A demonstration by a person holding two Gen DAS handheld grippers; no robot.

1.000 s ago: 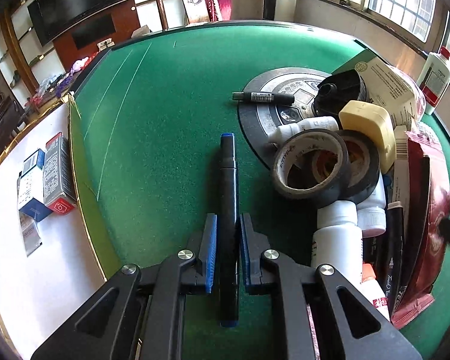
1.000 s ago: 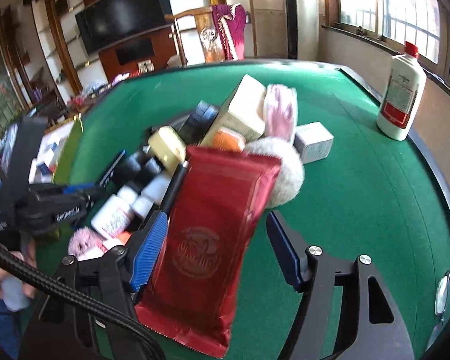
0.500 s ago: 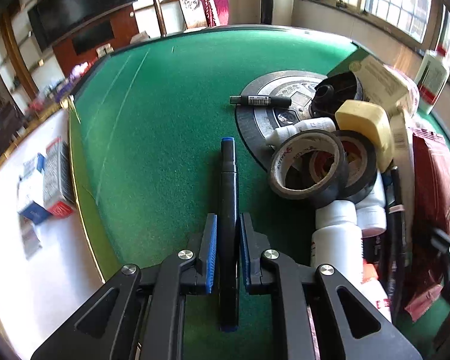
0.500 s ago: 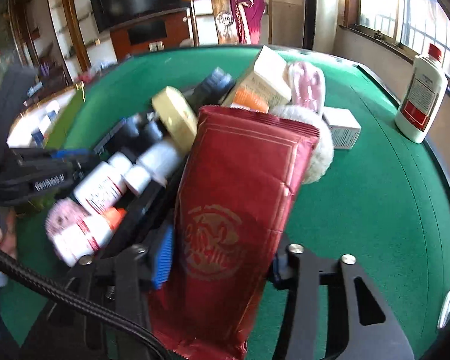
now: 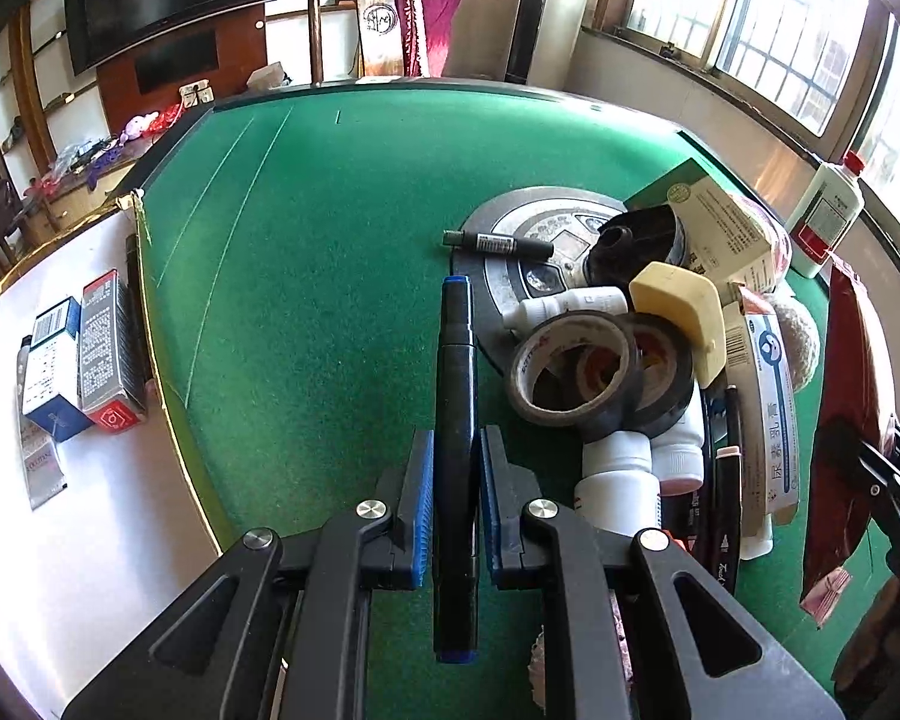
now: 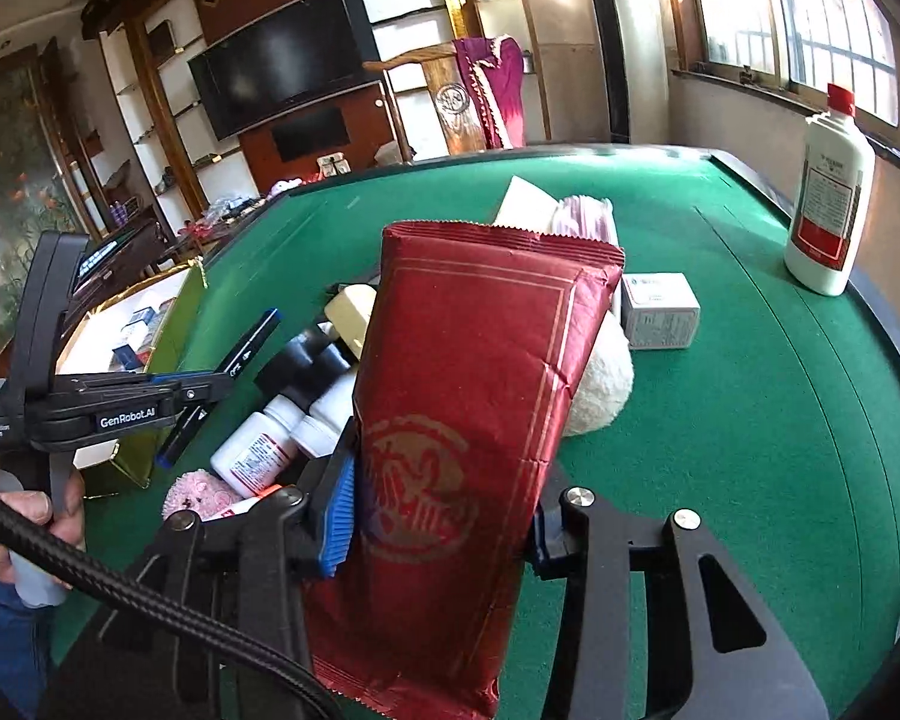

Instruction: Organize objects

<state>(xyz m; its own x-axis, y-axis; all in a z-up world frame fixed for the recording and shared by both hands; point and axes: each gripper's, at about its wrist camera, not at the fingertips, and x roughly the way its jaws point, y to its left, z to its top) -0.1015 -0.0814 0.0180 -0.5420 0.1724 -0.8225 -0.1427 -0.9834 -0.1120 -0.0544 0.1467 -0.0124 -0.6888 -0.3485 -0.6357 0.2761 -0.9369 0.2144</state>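
Bright daylight from the windows [image 5: 768, 30], glare there, sharp focus, heavy fisheye bending at edges.

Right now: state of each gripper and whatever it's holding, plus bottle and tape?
left gripper: shut on black marker
black marker: clamped lengthwise, blue cap on
right gripper: shut on red pouch
red pouch: upright, sealed, lifted
white bottle: upright, red cap on
tape rolls: stacked, tilted

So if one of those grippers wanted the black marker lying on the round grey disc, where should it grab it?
Probably mid-barrel, coming from above. The black marker lies flat, one end on the round disc and the other poking out over the green felt, nothing on top. Jaws should straddle it across its width; its right end nears the black reel, so stay left of that.
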